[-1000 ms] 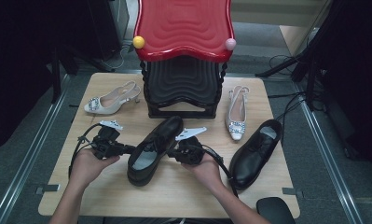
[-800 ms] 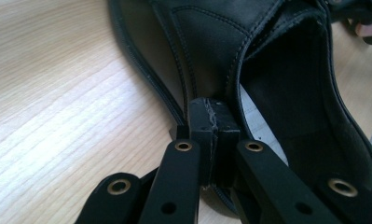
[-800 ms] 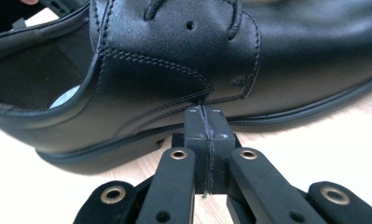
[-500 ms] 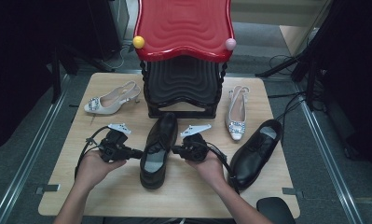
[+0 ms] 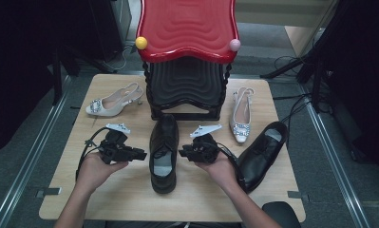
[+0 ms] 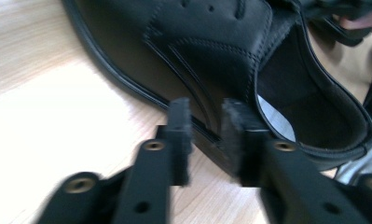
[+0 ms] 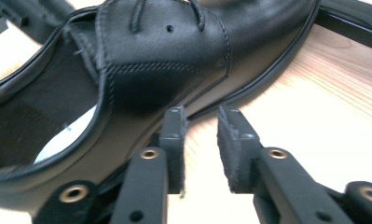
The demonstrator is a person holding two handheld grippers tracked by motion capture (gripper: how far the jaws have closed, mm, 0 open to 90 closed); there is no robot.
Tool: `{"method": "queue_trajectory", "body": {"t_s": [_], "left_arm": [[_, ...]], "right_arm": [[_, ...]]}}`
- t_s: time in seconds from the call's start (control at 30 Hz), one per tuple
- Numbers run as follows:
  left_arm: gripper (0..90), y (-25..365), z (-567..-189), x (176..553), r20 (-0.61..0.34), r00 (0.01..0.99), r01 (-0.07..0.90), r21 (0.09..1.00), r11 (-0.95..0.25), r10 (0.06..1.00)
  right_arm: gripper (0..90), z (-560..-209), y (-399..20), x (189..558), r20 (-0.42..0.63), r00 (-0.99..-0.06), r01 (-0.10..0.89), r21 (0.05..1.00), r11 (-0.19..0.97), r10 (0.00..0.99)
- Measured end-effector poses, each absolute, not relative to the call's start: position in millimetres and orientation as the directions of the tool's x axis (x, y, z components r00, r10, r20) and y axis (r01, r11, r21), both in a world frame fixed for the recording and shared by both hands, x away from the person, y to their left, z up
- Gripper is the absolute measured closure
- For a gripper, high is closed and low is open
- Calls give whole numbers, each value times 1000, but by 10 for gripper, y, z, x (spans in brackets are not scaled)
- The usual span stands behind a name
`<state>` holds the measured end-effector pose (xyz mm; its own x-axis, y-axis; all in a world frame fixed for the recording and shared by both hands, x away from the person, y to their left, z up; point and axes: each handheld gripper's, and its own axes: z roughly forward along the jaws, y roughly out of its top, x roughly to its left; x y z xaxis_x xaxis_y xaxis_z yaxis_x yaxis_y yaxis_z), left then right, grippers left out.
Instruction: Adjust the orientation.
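Both the left gripper (image 5: 142, 155) and right gripper (image 5: 182, 152) have just parted to a narrow gap, empty, flanking the black leather lace-up shoe (image 5: 164, 152) set straight before the black-and-red shoe rack (image 5: 187, 80); release step, next likely fetching its mate (image 5: 262, 154).

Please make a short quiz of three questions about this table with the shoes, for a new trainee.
1. True or false: the left gripper and the right gripper stand on opposite sides of the middle black shoe.
2. What colour is the top of the rack at the far edge of the table? A red, B blue, C green.
3. How many pale heeled shoes lie on the table?

Key: 1 true. 2 A. 3 two: one left of the rack, one right of it, next to the second black shoe.
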<state>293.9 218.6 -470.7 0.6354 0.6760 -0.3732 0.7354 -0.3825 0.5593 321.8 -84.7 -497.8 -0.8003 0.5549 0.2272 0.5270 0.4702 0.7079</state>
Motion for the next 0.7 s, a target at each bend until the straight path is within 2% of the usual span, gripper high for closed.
{"method": "queue_trajectory", "body": {"t_s": [0.1, 0.17, 0.2, 0.23, 0.7], "left_arm": [[554, 2197, -4687, 2965, -366, 617, 744, 558, -367, 696], [497, 2203, -4680, 2979, -362, 616, 745, 557, -367, 700], [497, 2205, -4671, 2995, -367, 613, 747, 559, -361, 700], [450, 2210, -4658, 3016, -371, 609, 752, 553, -360, 701], [390, 2164, -4647, 3188, -380, 611, 754, 546, -365, 695]], "right_arm": [[599, -4930, -944, 3188, 235, -804, 525, 711, 467, 546], [575, -4920, -979, 3179, 234, -803, 525, 712, 466, 548], [554, -4909, -1014, 3168, 236, -799, 530, 711, 462, 553], [540, -4886, -1099, 3156, 241, -794, 535, 712, 454, 558], [584, -4796, -1457, 2983, 241, -765, 549, 730, 409, 597]]}}
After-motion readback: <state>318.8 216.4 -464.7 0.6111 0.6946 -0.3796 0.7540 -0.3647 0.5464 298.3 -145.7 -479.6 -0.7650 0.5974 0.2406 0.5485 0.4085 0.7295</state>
